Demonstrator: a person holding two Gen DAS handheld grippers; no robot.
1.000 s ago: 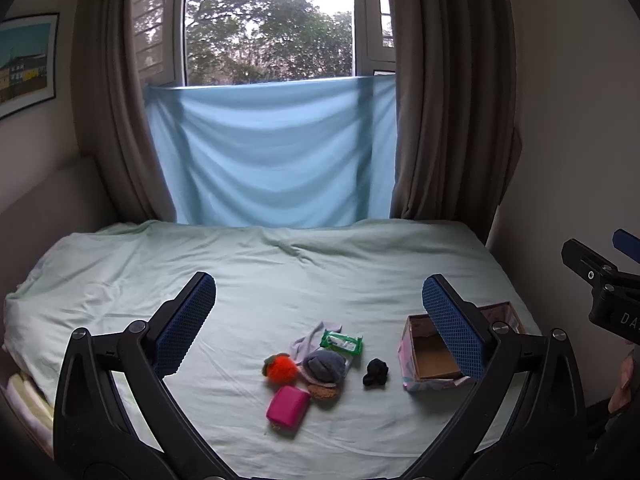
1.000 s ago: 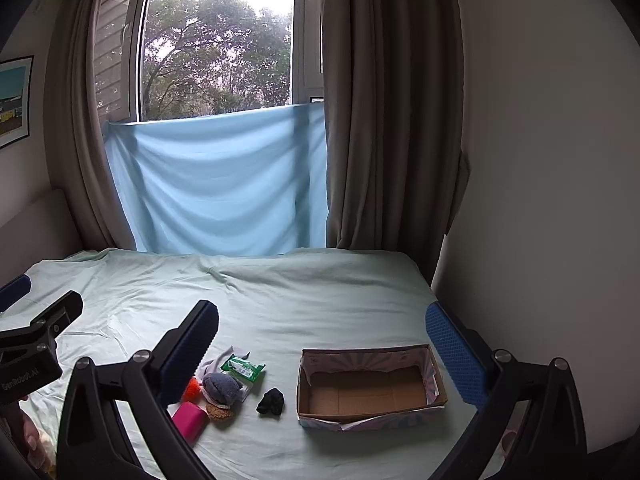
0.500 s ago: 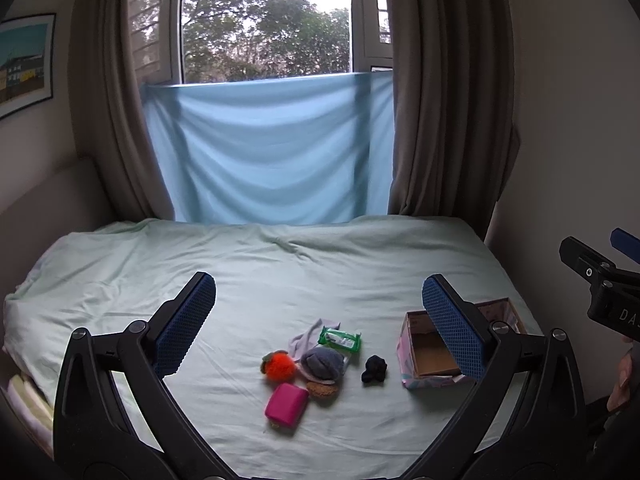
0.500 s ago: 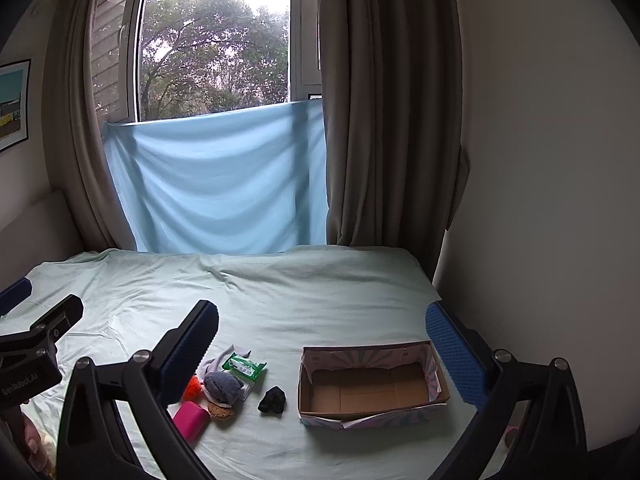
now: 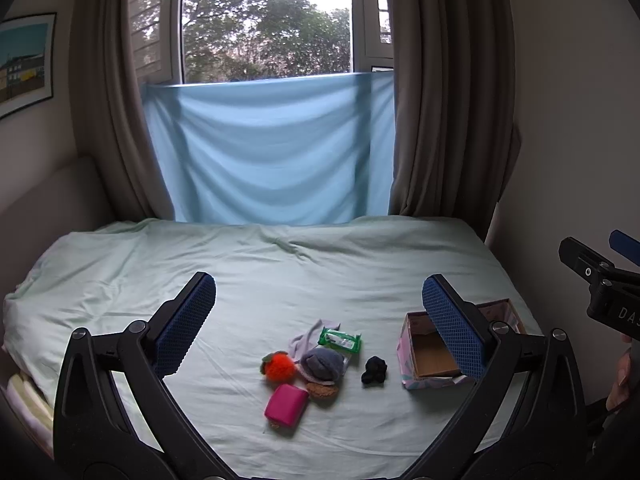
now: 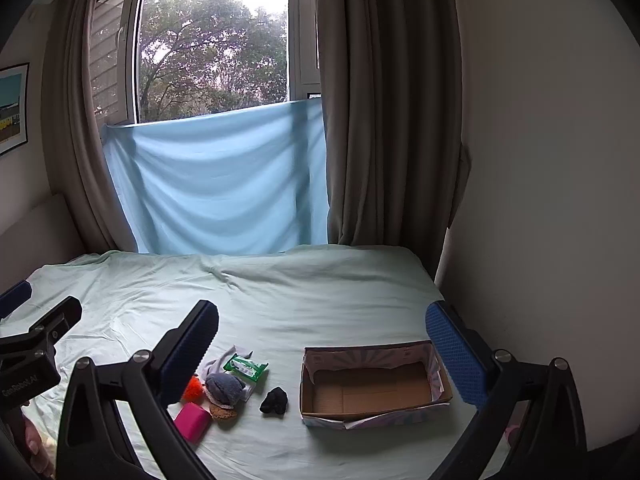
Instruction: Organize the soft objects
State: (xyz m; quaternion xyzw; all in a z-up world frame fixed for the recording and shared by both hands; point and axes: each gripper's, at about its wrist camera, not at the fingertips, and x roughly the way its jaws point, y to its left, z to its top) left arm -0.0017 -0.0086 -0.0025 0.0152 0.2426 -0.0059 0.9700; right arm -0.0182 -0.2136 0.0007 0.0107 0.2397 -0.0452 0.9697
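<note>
Near the bed's point(image 5: 280, 280) front edge, we hold our left gripper point(image 5: 320, 316) spread wide and empty above the untouched pile: orange pompom point(image 5: 279, 366), pink pouch point(image 5: 286, 405), grey hat point(image 5: 323, 364), black sock point(image 5: 374, 370). Rightward, the cardboard box point(image 6: 372, 390) sits empty toward the front right corner, under our right gripper point(image 6: 322, 344), likewise gaping; nothing is sorted yet.
</note>
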